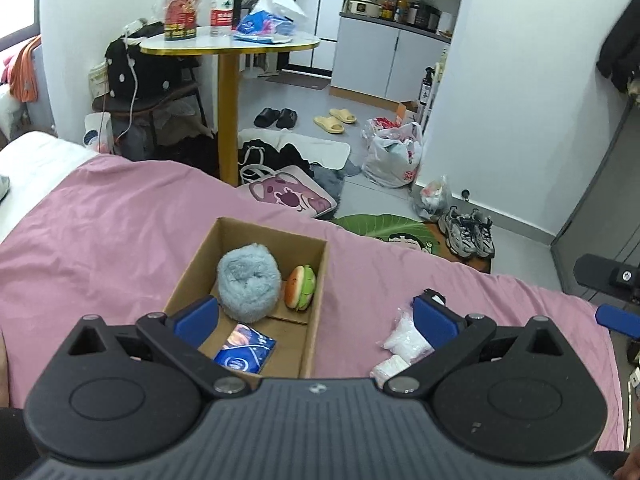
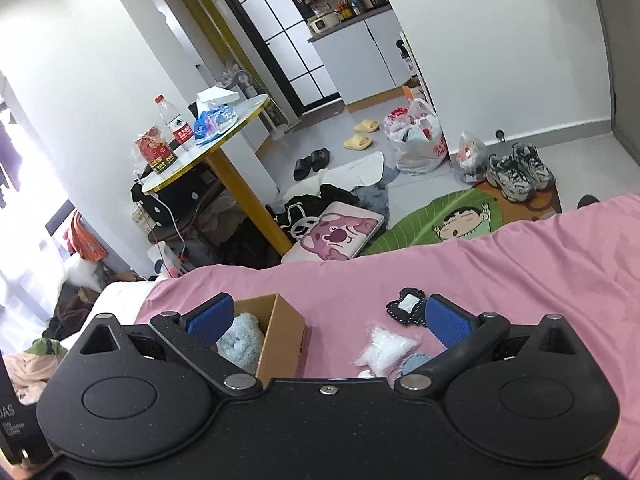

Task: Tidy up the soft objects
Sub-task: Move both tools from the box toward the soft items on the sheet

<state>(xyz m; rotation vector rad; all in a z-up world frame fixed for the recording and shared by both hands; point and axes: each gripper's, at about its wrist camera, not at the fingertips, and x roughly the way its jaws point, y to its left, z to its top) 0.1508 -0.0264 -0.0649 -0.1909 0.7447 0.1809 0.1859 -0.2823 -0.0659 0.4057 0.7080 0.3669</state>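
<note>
Left wrist view: mounted behind the left gripper (image 1: 316,316), held low and close above the pink bed (image 1: 100,224), facing across it toward the far kitchen, cardboard box (image 1: 316,280) directly ahead. Right wrist view: mounted behind the right gripper (image 2: 330,320), slightly farther right and tilted, facing the same way. Shared by both: box, bed, round tabletop (image 1: 276,45), floor clutter, sneakers (image 1: 468,232) at far right.
</note>
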